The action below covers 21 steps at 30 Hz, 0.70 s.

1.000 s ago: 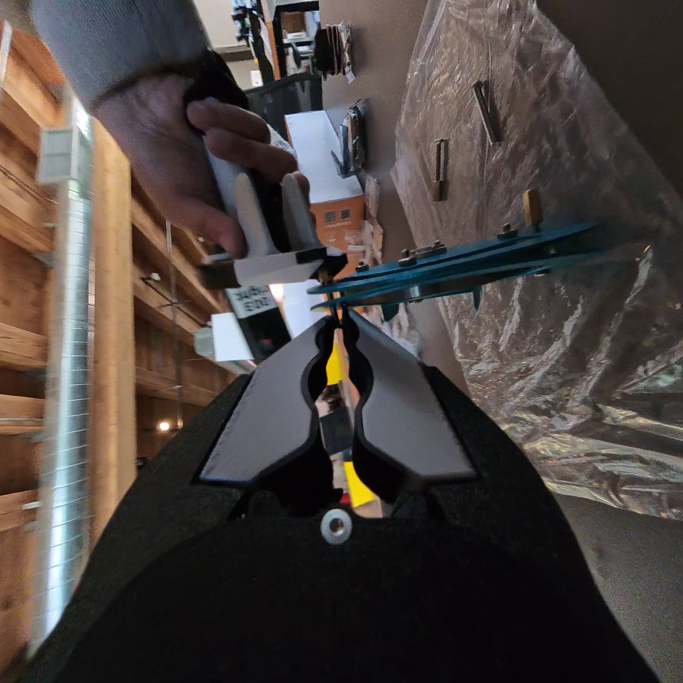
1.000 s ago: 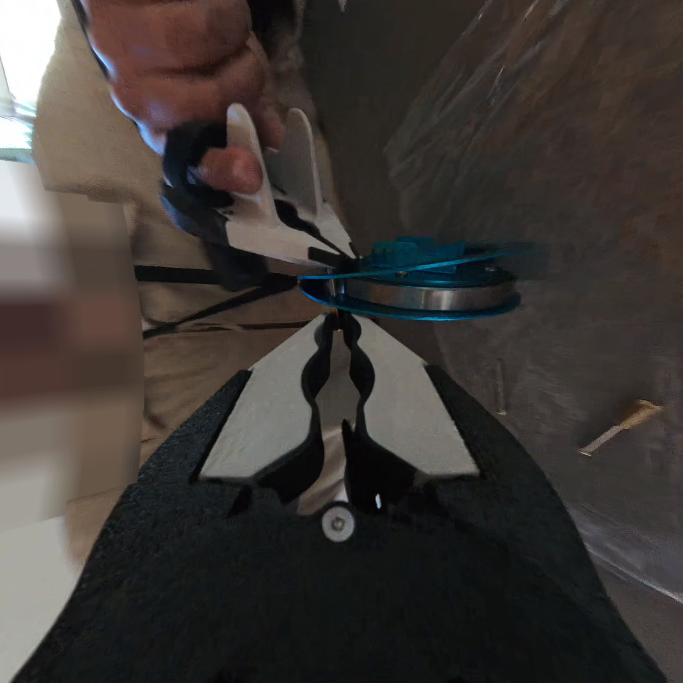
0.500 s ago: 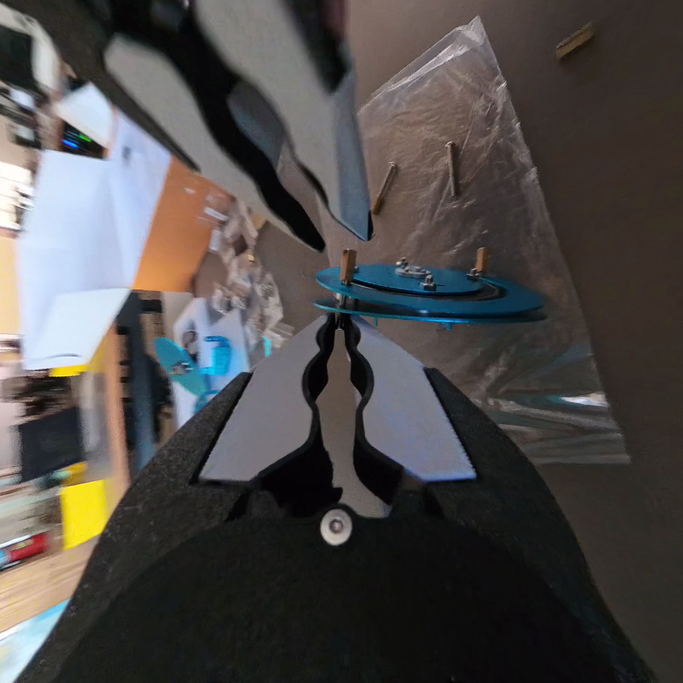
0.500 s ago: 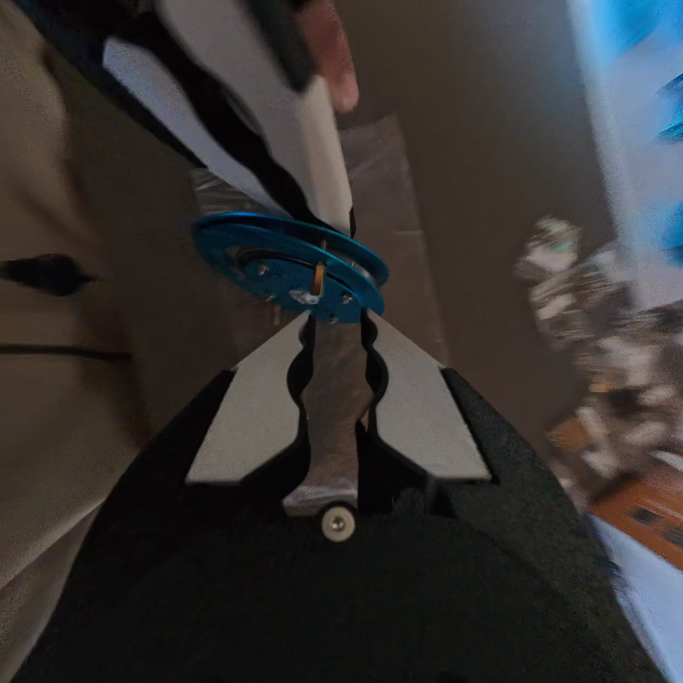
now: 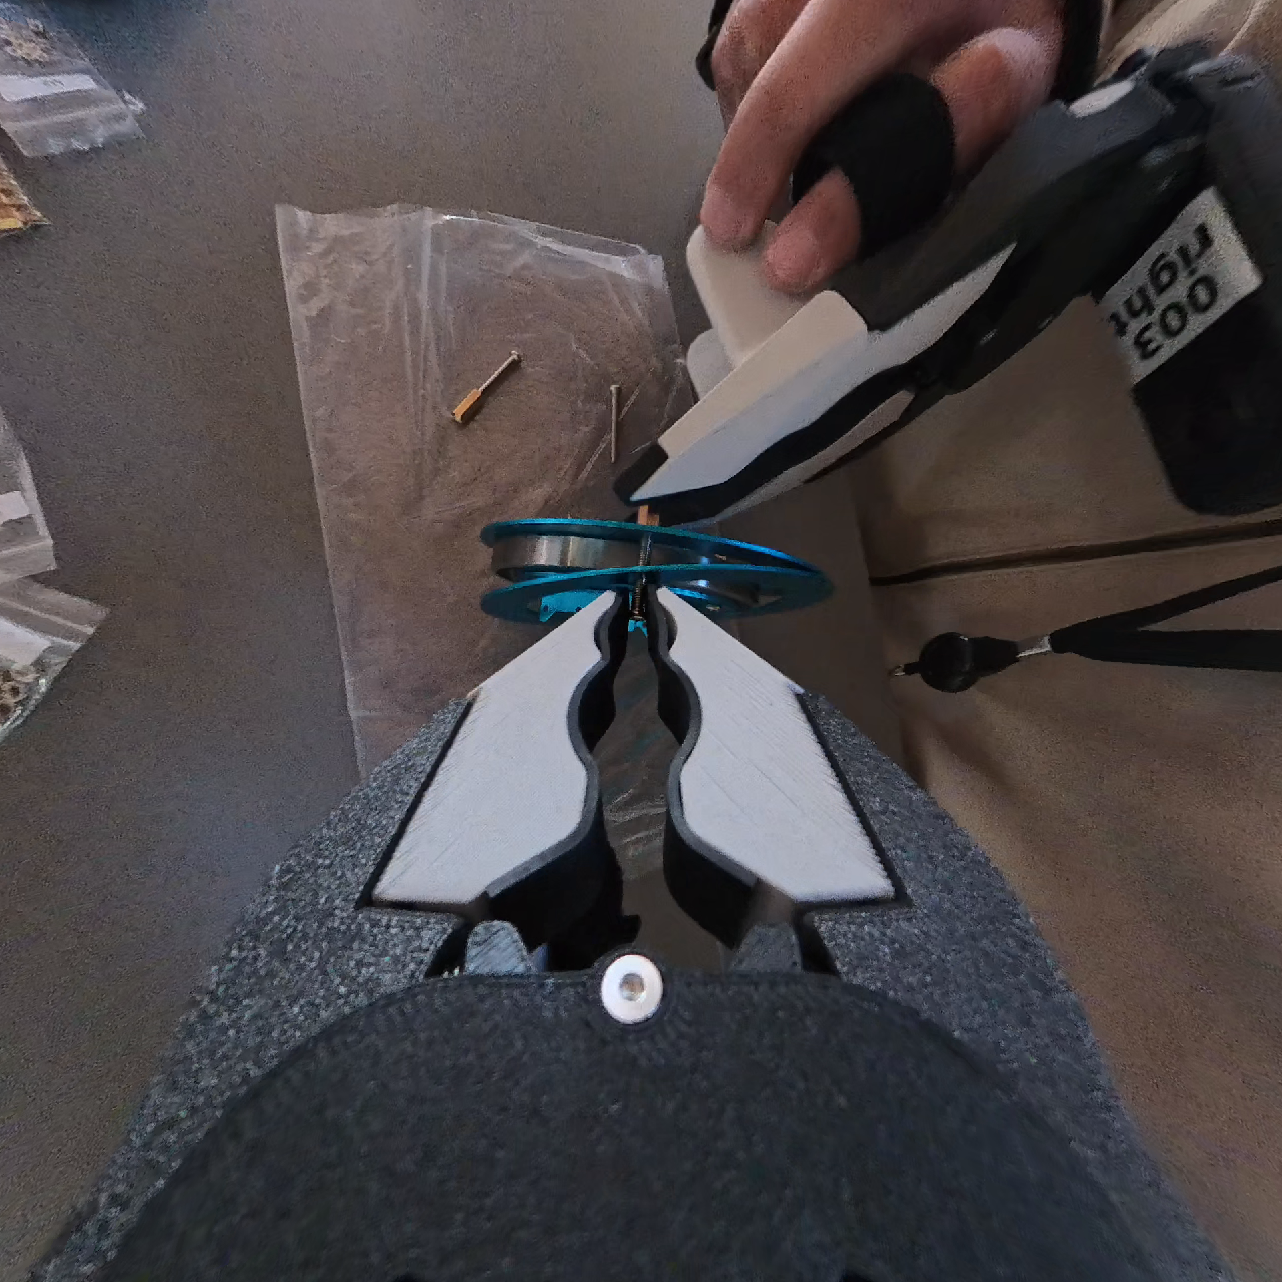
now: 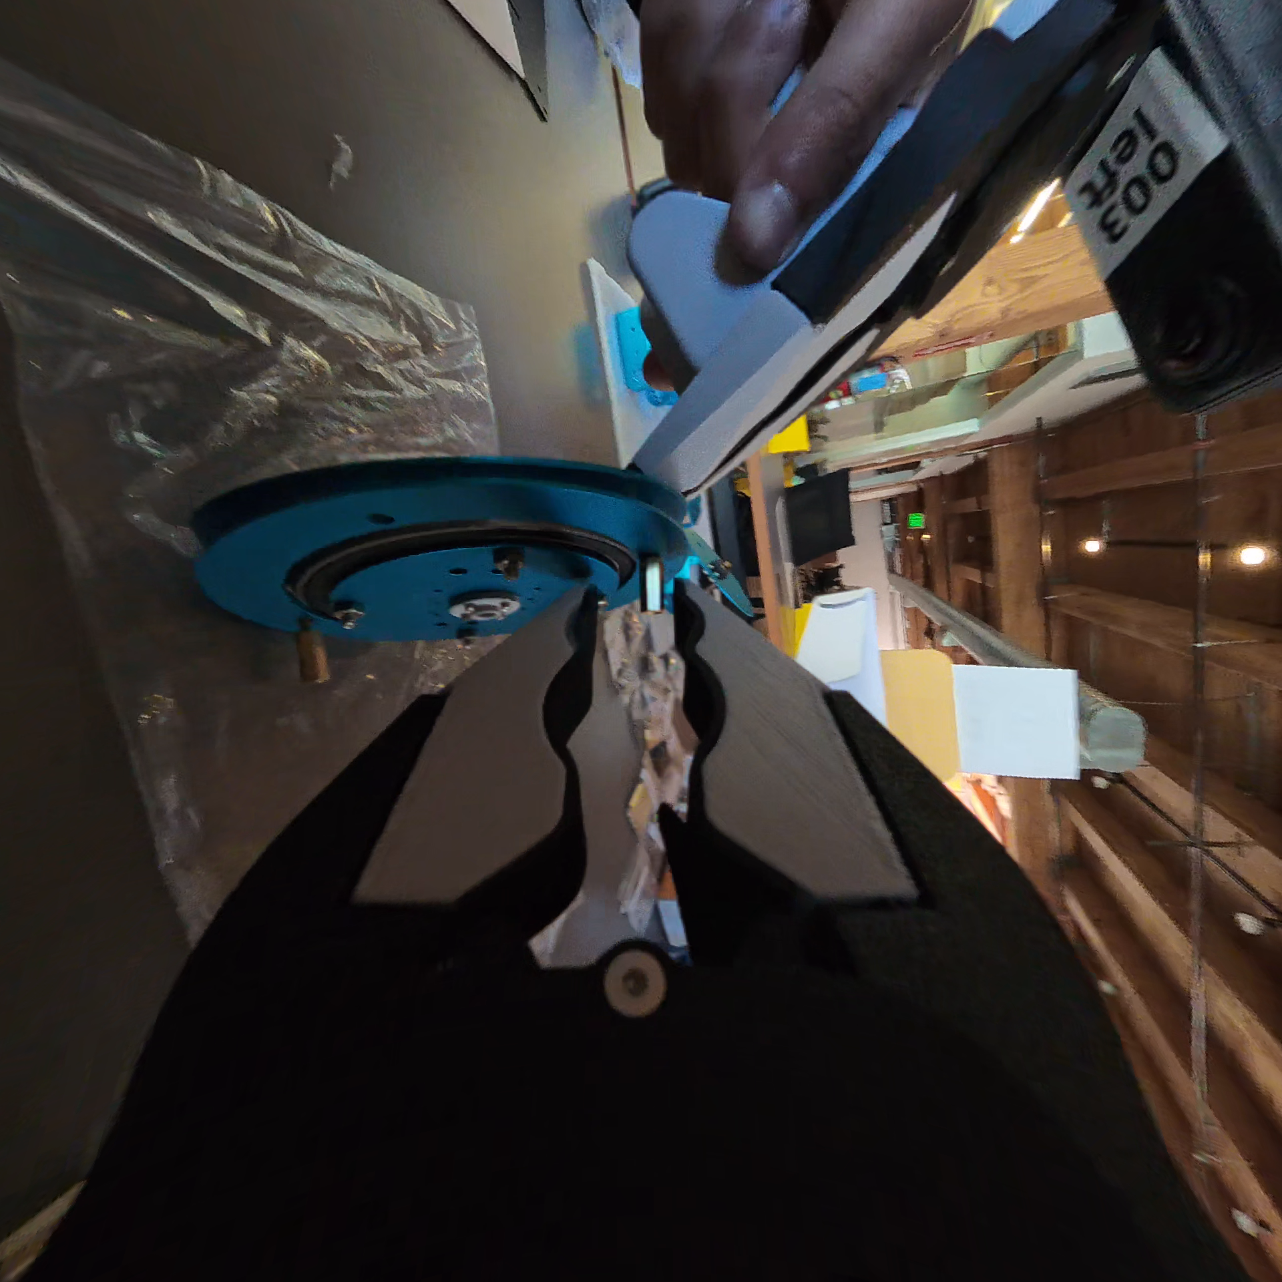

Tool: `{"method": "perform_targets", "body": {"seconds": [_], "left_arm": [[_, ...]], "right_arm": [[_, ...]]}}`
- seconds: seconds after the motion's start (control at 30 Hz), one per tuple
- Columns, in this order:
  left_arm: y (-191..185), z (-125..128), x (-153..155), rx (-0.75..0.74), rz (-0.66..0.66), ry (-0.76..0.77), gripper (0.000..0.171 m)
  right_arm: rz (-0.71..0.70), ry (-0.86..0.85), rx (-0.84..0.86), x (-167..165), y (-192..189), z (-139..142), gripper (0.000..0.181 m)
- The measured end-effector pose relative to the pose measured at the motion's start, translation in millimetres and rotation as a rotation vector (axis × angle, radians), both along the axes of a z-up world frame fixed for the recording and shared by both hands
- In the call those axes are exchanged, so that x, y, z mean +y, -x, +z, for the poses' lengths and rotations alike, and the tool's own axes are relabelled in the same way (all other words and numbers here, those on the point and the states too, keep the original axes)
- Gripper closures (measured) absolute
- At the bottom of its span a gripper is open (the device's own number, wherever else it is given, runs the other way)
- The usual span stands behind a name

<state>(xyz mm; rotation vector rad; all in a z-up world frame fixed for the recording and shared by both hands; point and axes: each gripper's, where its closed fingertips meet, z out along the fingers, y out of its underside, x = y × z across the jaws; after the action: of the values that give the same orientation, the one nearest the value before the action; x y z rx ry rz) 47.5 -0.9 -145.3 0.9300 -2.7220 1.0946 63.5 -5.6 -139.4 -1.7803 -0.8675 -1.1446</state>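
A blue disc assembly (image 5: 728,576), two blue plates around a steel ring, is held in the air over a clear plastic bag (image 5: 416,312). My left gripper (image 5: 637,610) is shut on its rim, where a thin screw runs between the plates. It also shows in the right wrist view (image 6: 666,472) at the far edge of the disc (image 6: 416,541). My right gripper (image 6: 635,596) is open, its fingertips on either side of a short silver standoff (image 6: 651,583) on the disc's face, not touching it. In the left wrist view its tip (image 5: 638,496) sits at the top of the disc. A brass standoff (image 6: 312,655) sticks out near the left.
On the bag lie a brass standoff with a screw (image 5: 485,385) and a loose screw (image 5: 614,423). Small parts bags (image 5: 55,104) lie on the brown tabletop at the left. A person's beige clothing (image 5: 1040,763) and a black strap (image 5: 1110,645) fill the right side. My two grippers' fingertips are within a few centimetres of each other.
Both views swung round as the disc was turned in the air. My right gripper let go of the rim, opened, and now straddles a standoff. My left gripper kept its grip.
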Motion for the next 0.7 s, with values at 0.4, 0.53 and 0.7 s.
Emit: {"method": "perform_targets", "body": {"seconds": [0.4, 0.53, 0.7], "left_arm": [[-9, 1, -6, -0.257, 0.050, -0.082, 0.170], [-6, 3, -8, -0.490, 0.028, -0.252, 0.169], [-8, 3, -9, -0.814, -0.037, -0.529, 0.170]], "right_arm": [[-0.040, 0.210, 0.261, 4, -20, -7, 0.177], [0.001, 0.450, 0.582, -2, -12, -13, 0.177], [0.002, 0.854, 0.876, -15, -1, -20, 0.177]]}}
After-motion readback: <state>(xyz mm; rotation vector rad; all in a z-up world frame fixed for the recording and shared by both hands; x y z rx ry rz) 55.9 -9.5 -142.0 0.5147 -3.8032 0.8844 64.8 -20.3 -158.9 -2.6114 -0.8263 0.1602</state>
